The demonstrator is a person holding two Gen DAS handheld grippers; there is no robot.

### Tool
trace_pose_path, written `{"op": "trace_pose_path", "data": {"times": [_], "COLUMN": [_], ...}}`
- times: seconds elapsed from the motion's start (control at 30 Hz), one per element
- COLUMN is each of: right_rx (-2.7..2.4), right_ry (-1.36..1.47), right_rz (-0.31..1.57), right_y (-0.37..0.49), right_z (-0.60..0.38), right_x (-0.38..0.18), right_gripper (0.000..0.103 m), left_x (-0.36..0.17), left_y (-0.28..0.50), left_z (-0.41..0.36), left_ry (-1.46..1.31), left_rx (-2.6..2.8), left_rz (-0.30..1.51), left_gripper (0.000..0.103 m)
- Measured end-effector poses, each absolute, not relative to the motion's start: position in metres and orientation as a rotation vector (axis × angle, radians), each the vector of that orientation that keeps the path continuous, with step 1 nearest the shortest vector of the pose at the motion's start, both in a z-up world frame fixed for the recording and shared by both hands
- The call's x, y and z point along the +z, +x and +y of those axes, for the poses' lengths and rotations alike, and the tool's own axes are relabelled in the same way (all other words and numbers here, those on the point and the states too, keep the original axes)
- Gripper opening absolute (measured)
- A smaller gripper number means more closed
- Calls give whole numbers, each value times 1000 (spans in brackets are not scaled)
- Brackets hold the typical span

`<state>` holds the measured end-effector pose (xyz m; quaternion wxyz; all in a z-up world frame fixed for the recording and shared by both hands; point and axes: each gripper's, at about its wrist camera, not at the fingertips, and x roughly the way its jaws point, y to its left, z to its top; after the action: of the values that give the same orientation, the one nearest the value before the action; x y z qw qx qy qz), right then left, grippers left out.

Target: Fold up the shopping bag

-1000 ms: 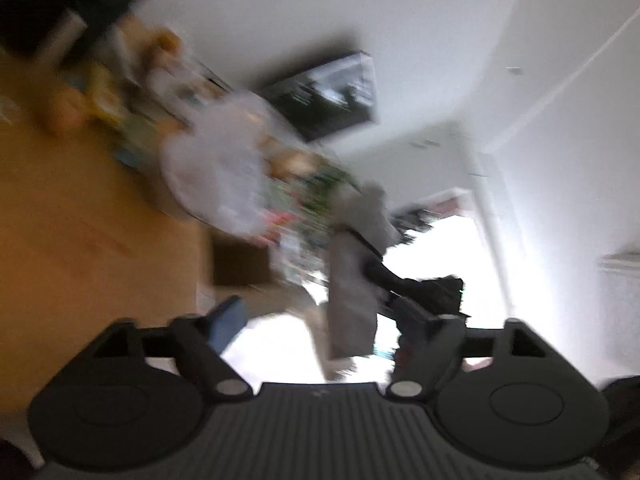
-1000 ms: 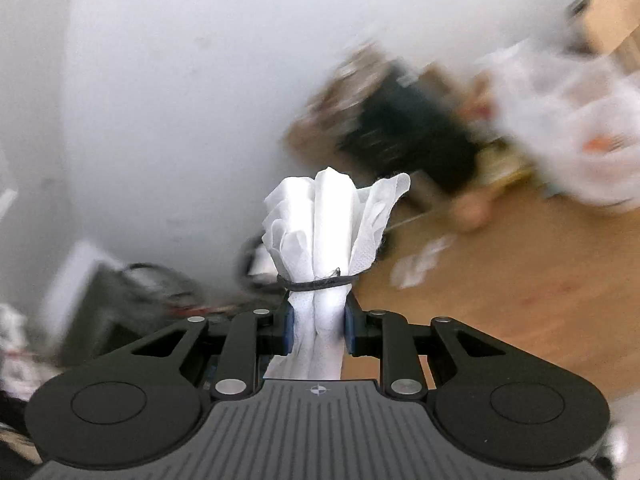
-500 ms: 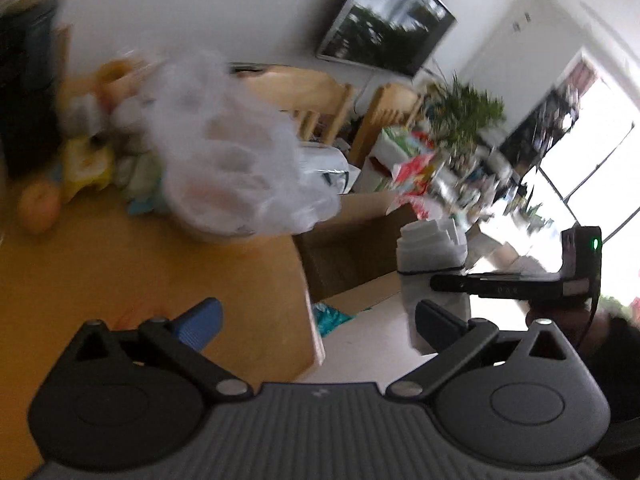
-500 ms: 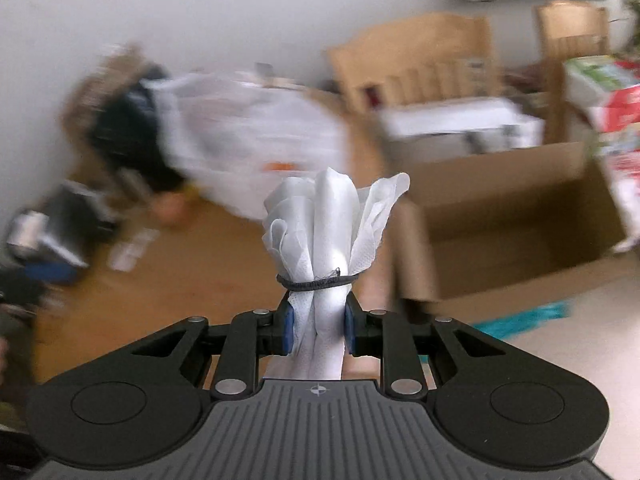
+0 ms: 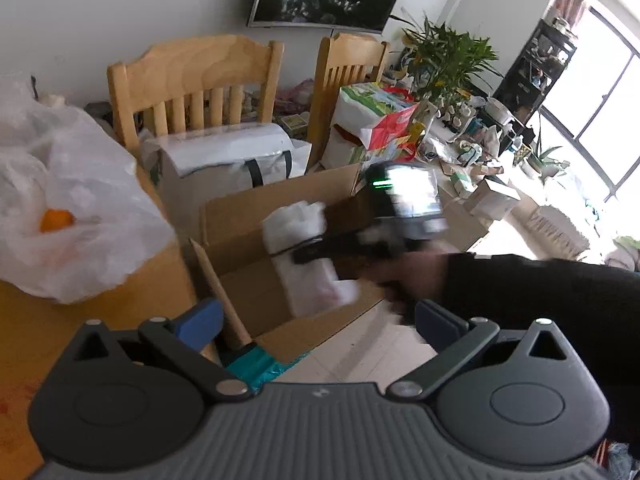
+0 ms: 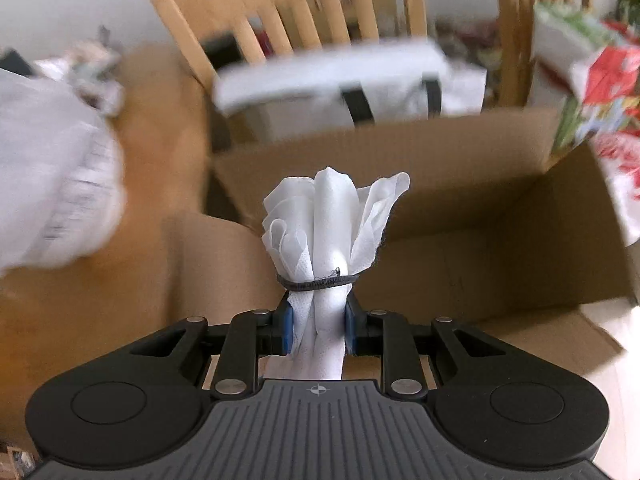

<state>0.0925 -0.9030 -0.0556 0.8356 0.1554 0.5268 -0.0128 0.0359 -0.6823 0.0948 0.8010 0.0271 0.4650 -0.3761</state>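
The white shopping bag (image 6: 326, 232) is rolled into a tight bundle with a black elastic band (image 6: 316, 283) round it. My right gripper (image 6: 318, 326) is shut on the bundle just below the band. In the left wrist view the same bundle (image 5: 302, 252) hangs inside the mouth of an open cardboard box (image 5: 256, 216), carried by the right gripper (image 5: 316, 250) in a person's hand with a dark sleeve (image 5: 532, 292). My left gripper (image 5: 316, 320) stands open with nothing between its blue pads, above the box's near edge.
The box (image 6: 480, 216) sits on the floor beside a wooden table (image 5: 80, 320). On the table lies a clear plastic bag with an orange (image 5: 60, 200). Two wooden chairs (image 5: 196, 80), a white tote (image 5: 228, 156), paper bags (image 5: 376, 120) and a plant (image 5: 448, 56) stand behind.
Both grippers swung from the wall and room towards the box. The right gripper came down with the bundle over the box opening. The left gripper stayed open.
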Motion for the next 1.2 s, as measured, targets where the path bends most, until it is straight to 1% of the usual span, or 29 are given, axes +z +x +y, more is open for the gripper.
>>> {"op": "trace_pose_path", "data": {"times": [0.07,0.4,0.7,1.0,1.1,1.2], "right_rx": [-9,69,54,0,-16,-24], "right_ry": [322,237,266,346,349,351], "right_rz": [1156,1322,1405,1460,1484,1488], "right_y": [114,180,196,191,188,180], "right_z": [-900,-863,-843,-833,-831,-836], "right_x": [-87,-201,-270,-296,-294,-284], "right_gripper": [23,23,23,25,25,30], "left_x": [85,44,17,1,0,3], "left_y": [38,54,63,66,65,65], "left_z": [-688,-694,-685,-678,-678,-678], "left_ry": [72,54,14,-19,-21,-27], "left_rx": [-770,-670,-620,-592,-595,-601], "left_rz": [1006,1096,1151,1180,1182,1181], "left_gripper": [103,103,103,103,103,103]}}
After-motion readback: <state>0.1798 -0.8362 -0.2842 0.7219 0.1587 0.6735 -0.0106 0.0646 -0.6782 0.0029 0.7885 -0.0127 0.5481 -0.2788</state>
